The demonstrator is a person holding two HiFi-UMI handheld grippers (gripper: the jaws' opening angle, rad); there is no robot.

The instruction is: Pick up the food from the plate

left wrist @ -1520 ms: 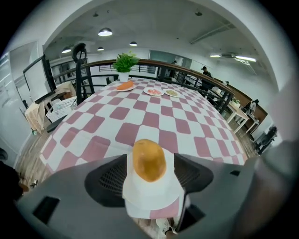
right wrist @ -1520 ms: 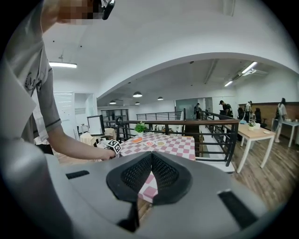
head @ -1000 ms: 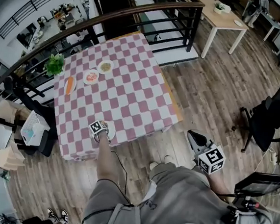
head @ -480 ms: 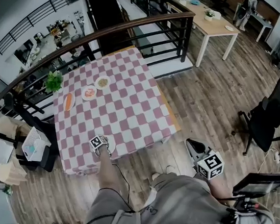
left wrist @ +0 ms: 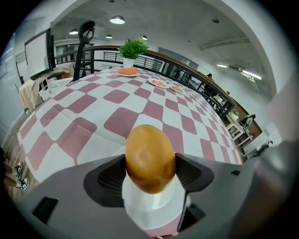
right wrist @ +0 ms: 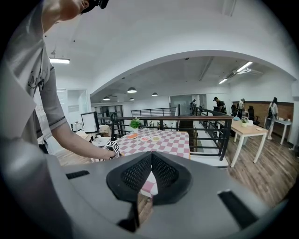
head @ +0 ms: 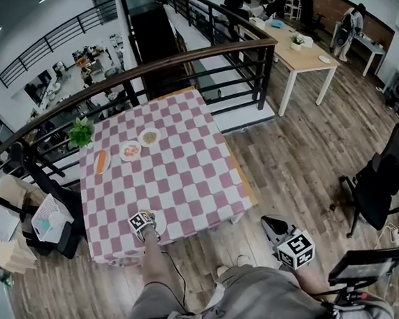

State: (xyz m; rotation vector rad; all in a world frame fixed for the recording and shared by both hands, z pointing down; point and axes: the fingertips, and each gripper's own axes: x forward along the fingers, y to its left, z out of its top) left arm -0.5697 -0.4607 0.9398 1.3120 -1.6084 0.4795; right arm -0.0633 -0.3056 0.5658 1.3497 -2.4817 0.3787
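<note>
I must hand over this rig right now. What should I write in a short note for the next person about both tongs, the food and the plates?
Left tongs: closed on the golden-brown oval food, pads touching both its sides, at the near edge of the checkered table.
Right tongs: shut, empty, held off the table at the person's side.
The food is just over its white plate; I cannot tell if it is lifted.
Other plates of food stand at the table's far left.
Done: the grasp. Left: lift the food clear of the plate.
</note>
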